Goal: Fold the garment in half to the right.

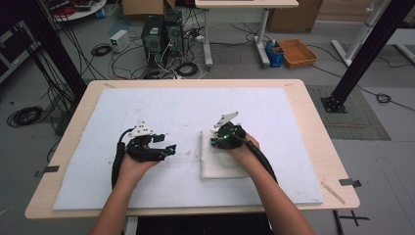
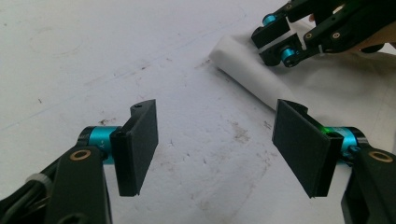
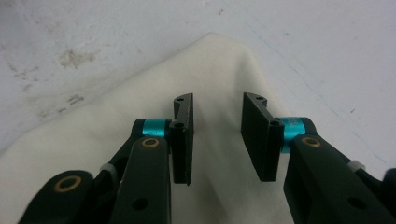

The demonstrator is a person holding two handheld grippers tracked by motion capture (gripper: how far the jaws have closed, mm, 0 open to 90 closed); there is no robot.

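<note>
A folded white cloth [image 1: 222,166] lies on the white mat [image 1: 171,105], right of the middle. My right gripper [image 1: 217,140] hovers over the cloth's far left corner. In the right gripper view its jaws [image 3: 217,135] stand apart, with a raised crease of the cloth [image 3: 93,149] running under the gap and no pad pressing on it. My left gripper [image 1: 170,148] rests low over bare mat to the left of the cloth, open wide with nothing between its jaws [image 2: 215,149]. The left gripper view also takes in the cloth's corner [image 2: 327,88] and the right gripper [image 2: 275,44].
The mat covers most of a wooden table [image 1: 313,127]; a thin stick [image 1: 333,192] lies near its front right corner. Beyond the table the floor holds computer towers [image 1: 161,34], tangled cables and an orange box [image 1: 297,52]. Black frame posts stand at both sides.
</note>
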